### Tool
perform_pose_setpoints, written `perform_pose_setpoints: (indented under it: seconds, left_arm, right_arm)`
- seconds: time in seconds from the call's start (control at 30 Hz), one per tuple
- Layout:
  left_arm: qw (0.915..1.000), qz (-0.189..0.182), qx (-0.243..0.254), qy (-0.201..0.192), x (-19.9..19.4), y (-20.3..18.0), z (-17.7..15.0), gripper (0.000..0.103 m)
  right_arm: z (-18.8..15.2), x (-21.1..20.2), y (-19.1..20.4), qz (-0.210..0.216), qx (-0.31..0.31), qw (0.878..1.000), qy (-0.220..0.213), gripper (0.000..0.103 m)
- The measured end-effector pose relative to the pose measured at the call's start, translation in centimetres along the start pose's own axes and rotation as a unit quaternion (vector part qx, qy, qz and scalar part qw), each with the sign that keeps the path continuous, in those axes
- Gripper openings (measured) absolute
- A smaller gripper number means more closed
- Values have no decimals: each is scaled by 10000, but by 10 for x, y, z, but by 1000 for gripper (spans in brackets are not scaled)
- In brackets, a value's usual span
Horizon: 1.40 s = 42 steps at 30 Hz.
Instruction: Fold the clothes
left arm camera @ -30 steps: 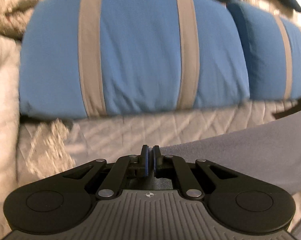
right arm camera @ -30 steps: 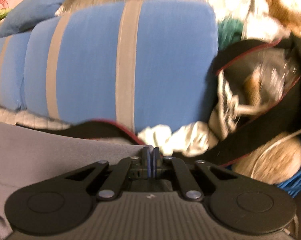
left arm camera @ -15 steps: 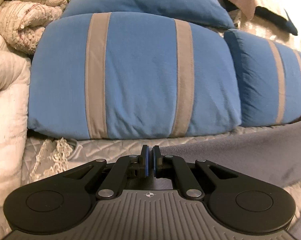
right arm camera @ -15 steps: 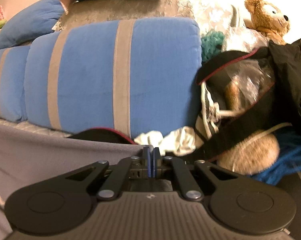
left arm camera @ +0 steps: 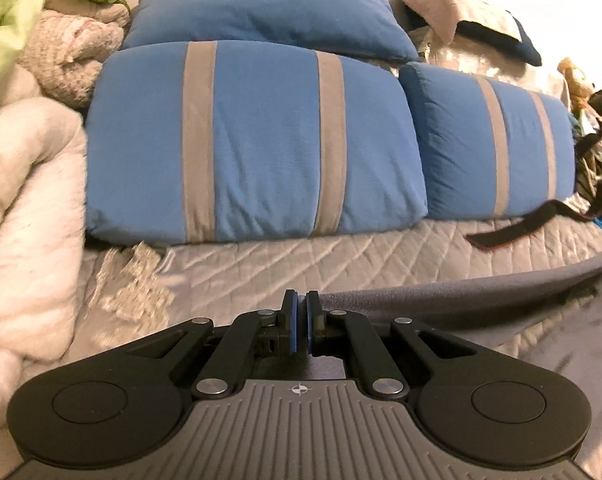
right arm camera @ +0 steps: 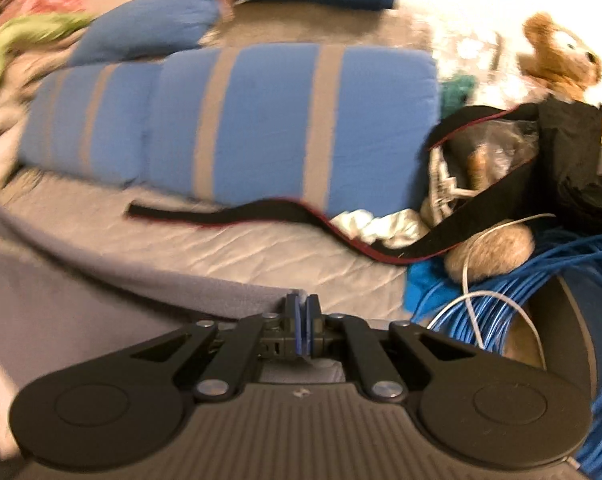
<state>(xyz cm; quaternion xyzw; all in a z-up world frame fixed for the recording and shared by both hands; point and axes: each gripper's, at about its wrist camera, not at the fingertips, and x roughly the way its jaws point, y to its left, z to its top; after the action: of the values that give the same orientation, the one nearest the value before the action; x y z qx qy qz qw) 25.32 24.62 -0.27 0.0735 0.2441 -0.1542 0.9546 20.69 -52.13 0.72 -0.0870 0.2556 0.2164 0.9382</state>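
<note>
Now both the left gripper (left arm camera: pixel 299 325) and right gripper (right arm camera: pixel 302 326) pinch the soft grey garment's (left arm camera: pixel 441 300) hem, stretched over the quilted bedspread (left arm camera: pixel 285 260).

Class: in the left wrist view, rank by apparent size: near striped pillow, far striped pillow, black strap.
1. Near striped pillow, though nearness helps.
2. Far striped pillow.
3. Black strap.

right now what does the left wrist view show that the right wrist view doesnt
Only the left wrist view: the white blanket and the left hand-held gripper, shut on the grey cloth.

Only the right wrist view: the blue cable, the white cable, and the right hand-held gripper, shut on the same cloth.

Both: the striped pillows, black strap, teddy bear and quilt.
</note>
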Motion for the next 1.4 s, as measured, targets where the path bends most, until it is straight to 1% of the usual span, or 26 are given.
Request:
perform_pose_setpoints:
  seconds: [0.1, 0.17, 0.2, 0.23, 0.27, 0.3, 0.33, 0.37, 0.4, 0.43, 0.5, 0.57, 0.6, 0.73, 0.8, 0.9, 0.97, 1.0, 1.03, 1.07, 1.1, 1.17, 1.23, 1.27, 1.33, 1.4]
  left_arm:
    - [9995, -104, 133, 263, -14, -4, -20, 5]
    - [9983, -155, 213, 521, -19, -6, -35, 8]
    - [9974, -180, 214, 662, -20, -7, -41, 8]
    - [9966, -193, 177, 779, -22, -7, -46, 11]
    - [9960, -158, 128, 870, -25, -8, -49, 21]
    - [9954, -103, 83, 953, -28, -8, -52, 29]
    - [9950, -66, 70, 994, -32, -10, -53, 45]
    - [9948, -38, 73, 1014, -36, -11, -52, 56]
    - [9949, -39, 106, 998, -41, -15, -50, 59]
    - [9952, -54, 154, 963, -47, -19, -47, 65]
    - [9958, -112, 277, 867, -56, -30, -38, 70]
    - [9961, -158, 439, 748, -63, -47, -26, 72]
    - [9959, -197, 553, 687, -65, -58, -20, 73]
    - [9924, -381, 1081, 449, -71, -114, 3, 78]
    - [9898, -605, 1234, 367, -72, -143, 13, 79]
    - [9824, -1076, 1496, 303, -72, -191, 28, 79]
    - [9782, -1267, 1628, 246, -69, -222, 33, 80]
    - [9765, -1338, 1675, 215, -66, -238, 36, 80]
    - [9749, -1413, 1711, 199, -62, -255, 37, 80]
    - [9728, -1518, 1740, 192, -56, -271, 37, 80]
    - [9697, -1654, 1788, 201, -49, -287, 36, 80]
    - [9626, -1799, 2005, 276, -32, -321, 29, 80]
    - [9541, -1719, 2429, 341, -14, -365, 16, 80]
    - [9476, -1729, 2664, 339, -8, -383, 9, 80]
    - [9256, -1974, 3215, 295, 1, -418, -9, 80]
    - [9085, -2003, 3660, 217, 9, -443, -25, 80]
  right_arm:
    - [-21, -15, 19, 149, -394, 9988, 265, 3]
    - [-35, -20, 33, 177, -627, 9969, 437, 4]
    - [-41, -21, 38, 163, -699, 9961, 515, 9]
    - [-47, -23, 44, 101, -788, 9951, 590, 30]
    - [-53, -26, 48, 16, -893, 9940, 624, 33]
    - [-57, -29, 52, -64, -1056, 9924, 636, 42]
    - [-62, -33, 57, -178, -1297, 9892, 653, 55]
    - [-66, -37, 62, -277, -1518, 9858, 670, 60]
    - [-69, -39, 63, -356, -1679, 9827, 695, 68]
    - [-72, -41, 63, -468, -1808, 9797, 735, 71]
    - [-77, -43, 64, -708, -2058, 9726, 817, 72]
    - [-81, -39, 61, -1018, -2322, 9631, 907, 72]
    - [-83, -35, 60, -1180, -2522, 9556, 964, 72]
    - [-97, -14, 63, -1614, -3517, 9152, 1122, 72]
    - [-103, -3, 65, -1727, -3796, 9019, 1124, 72]
    - [-109, 15, 68, -1949, -4135, 8821, 1133, 72]
    - [-115, 27, 71, -2013, -4347, 8698, 1178, 72]
    - [-117, 33, 74, -2039, -4445, 8641, 1189, 71]
    - [-120, 39, 75, -2045, -4544, 8586, 1201, 67]
    - [-121, 43, 76, -2000, -4643, 8542, 1215, 59]
    - [-119, 46, 78, -1943, -4721, 8509, 1238, 36]
    - [-111, 49, 79, -1869, -4778, 8480, 1330, 13]
    - [-94, 46, 78, -1769, -4763, 8513, 1309, 11]
    - [-85, 44, 75, -1756, -4726, 8537, 1301, 11]
    - [-63, 41, 70, -1757, -4628, 8596, 1264, 10]
    - [-42, 38, 65, -1785, -4507, 8666, 1181, 10]
